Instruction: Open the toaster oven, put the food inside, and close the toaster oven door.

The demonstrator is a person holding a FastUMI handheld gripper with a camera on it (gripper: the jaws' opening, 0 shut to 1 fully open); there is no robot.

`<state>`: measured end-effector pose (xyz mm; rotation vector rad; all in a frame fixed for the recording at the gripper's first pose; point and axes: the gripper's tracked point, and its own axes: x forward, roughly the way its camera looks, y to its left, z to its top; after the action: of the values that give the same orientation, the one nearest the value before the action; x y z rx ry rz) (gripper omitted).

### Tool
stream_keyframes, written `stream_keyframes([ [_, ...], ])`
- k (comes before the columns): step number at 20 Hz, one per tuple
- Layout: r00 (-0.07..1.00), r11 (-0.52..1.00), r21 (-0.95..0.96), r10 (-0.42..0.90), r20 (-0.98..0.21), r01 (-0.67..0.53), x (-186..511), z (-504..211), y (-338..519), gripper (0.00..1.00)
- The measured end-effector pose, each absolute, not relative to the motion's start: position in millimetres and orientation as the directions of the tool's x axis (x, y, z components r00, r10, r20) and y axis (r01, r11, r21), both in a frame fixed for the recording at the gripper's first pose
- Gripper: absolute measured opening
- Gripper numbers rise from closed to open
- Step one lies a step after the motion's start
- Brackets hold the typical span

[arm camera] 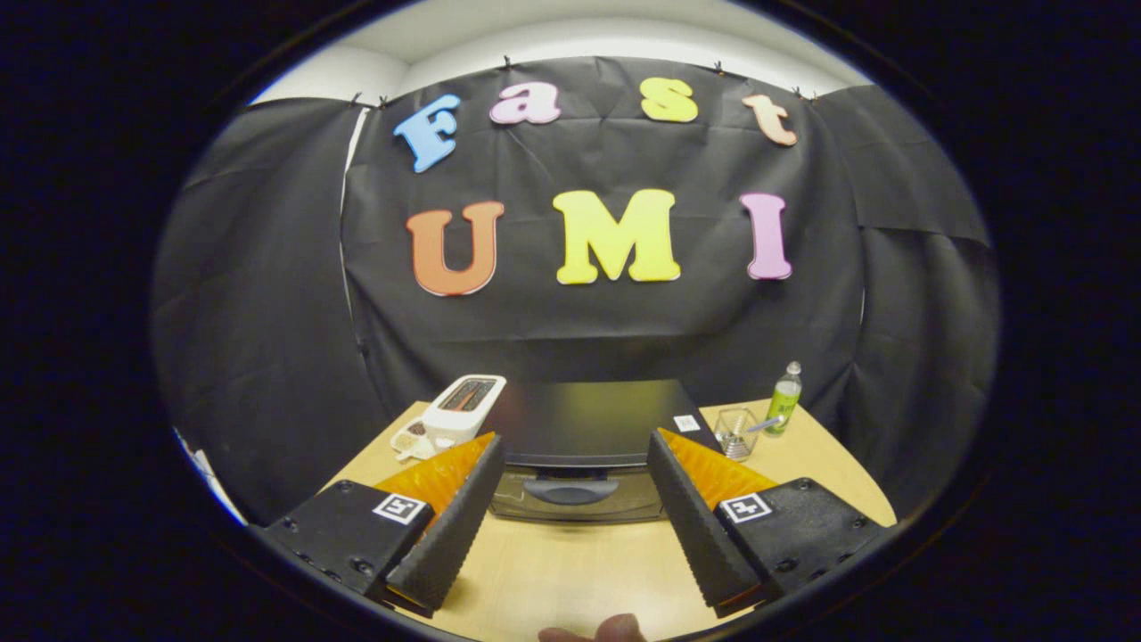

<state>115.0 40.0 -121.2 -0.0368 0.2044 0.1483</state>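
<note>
Dark toaster oven (584, 428) at twelve o'clock, door shut, handle facing us; hand-held gripper (575, 517) spread wide, empty, bare bench (570, 571) between

One toaster oven (584, 437) stands on one wooden table (570, 571), its single door handle (570, 489) facing the one gripper (575, 459), whose two fingers are spread wide apart with nothing between them. There is one white toaster (462, 408), one small dish (408, 439), one clear glass (736, 431), one green bottle (784, 400).
</note>
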Motion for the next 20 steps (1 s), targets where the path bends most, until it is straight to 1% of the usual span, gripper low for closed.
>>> stream_keyframes([
  [7,0.931,0.994,0.008,0.103,-0.352,-0.107,199.8,-197.1,50.4,1.0],
  [11,0.909,0.994,-0.034,0.078,-0.41,-0.101,224.0,-229.1,52.0,1.0],
  [13,0.903,0.994,-0.049,0.071,-0.423,-0.101,225.5,-240.8,51.1,1.0],
  [14,0.914,0.992,-0.063,0.074,-0.399,-0.108,228.1,-237.4,53.8,1.0],
  [20,0.916,0.991,-0.062,0.087,-0.391,-0.121,221.1,-244.9,53.0,1.0],
])
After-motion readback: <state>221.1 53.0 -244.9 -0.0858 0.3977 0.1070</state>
